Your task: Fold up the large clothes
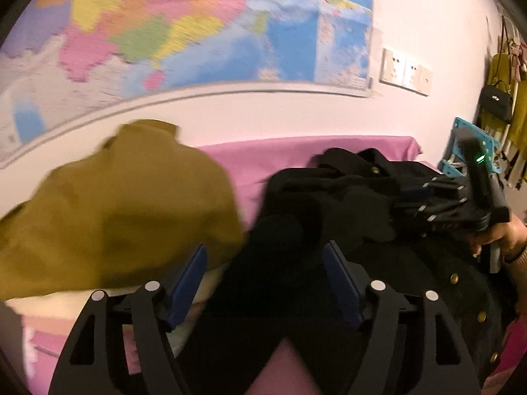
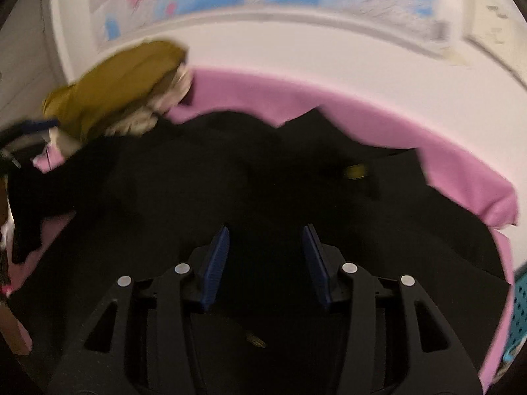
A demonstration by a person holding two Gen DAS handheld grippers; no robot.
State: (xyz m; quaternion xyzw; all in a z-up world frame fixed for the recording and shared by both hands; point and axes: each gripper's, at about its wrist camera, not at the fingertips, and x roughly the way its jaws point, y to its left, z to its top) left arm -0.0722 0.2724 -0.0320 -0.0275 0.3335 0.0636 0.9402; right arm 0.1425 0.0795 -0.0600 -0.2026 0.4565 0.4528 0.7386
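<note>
Black coat point(image 2: 250, 171) lies bunched on the pink-covered table point(image 2: 461, 171), loose, so it can be regripped for a fold. Left claw point(image 1: 263, 276) and right claw point(image 2: 266, 263) both hover over it, jaws apart, nothing pinched. Olive garment point(image 1: 118, 204) (another piece, piled at left) crowds the coat's edge; wall map point(image 1: 197, 19) behind.

Left gripper point(image 1: 265, 279) jaws apart over black coat point(image 1: 329, 204) on pink sheet point(image 1: 263, 154), nothing pinched; mustard garment point(image 1: 115, 210) just left, right gripper point(image 1: 425, 200) further right above coat.
</note>
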